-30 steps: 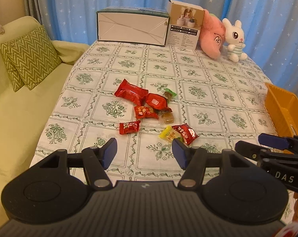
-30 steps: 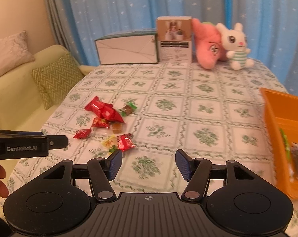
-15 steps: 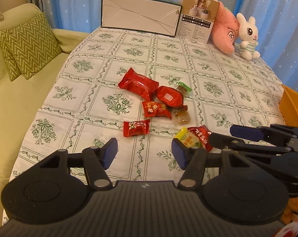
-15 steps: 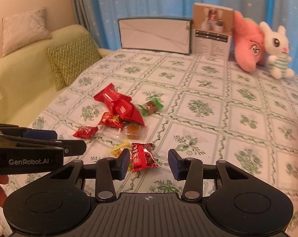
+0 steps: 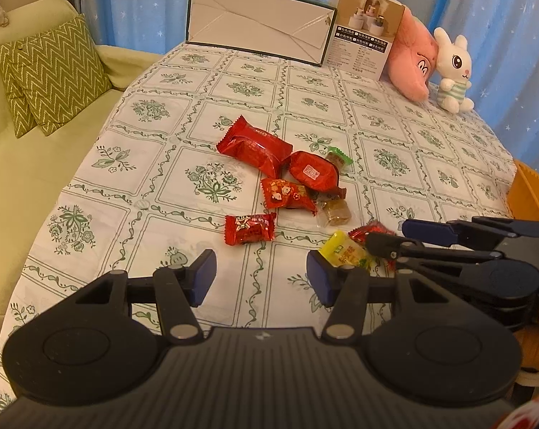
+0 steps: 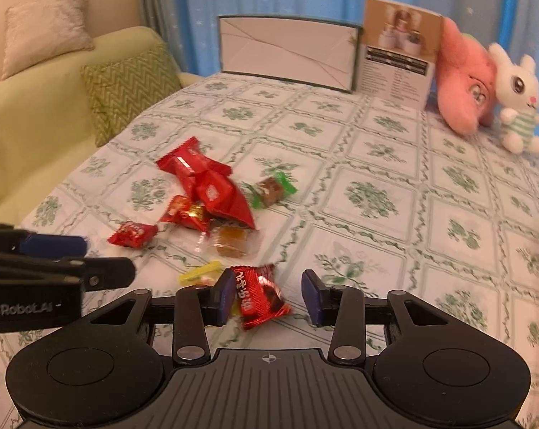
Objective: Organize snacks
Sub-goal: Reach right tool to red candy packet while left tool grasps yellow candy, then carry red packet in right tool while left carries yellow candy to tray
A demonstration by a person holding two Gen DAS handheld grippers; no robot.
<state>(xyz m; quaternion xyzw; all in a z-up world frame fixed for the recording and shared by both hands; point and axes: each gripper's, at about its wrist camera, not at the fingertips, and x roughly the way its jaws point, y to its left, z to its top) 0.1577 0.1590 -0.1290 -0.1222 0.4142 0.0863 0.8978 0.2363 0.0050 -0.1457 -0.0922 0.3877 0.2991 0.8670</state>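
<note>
**Right gripper closing around a red snack**

We see the red snack packet (image 6: 260,298) lying on the tablecloth (image 6: 376,164) between the right gripper's (image 6: 267,295) fingers, against the left pad and clear of the right one, its long axis roughly along the fingers. The jaws are closing; they do not pinch it yet. The left gripper (image 5: 258,277) hangs spread and empty, closing slightly, just short of the small red candy (image 5: 249,228). 1 orange bin (image 5: 530,196) sits at the table's right edge; its contents are out of view.
</note>
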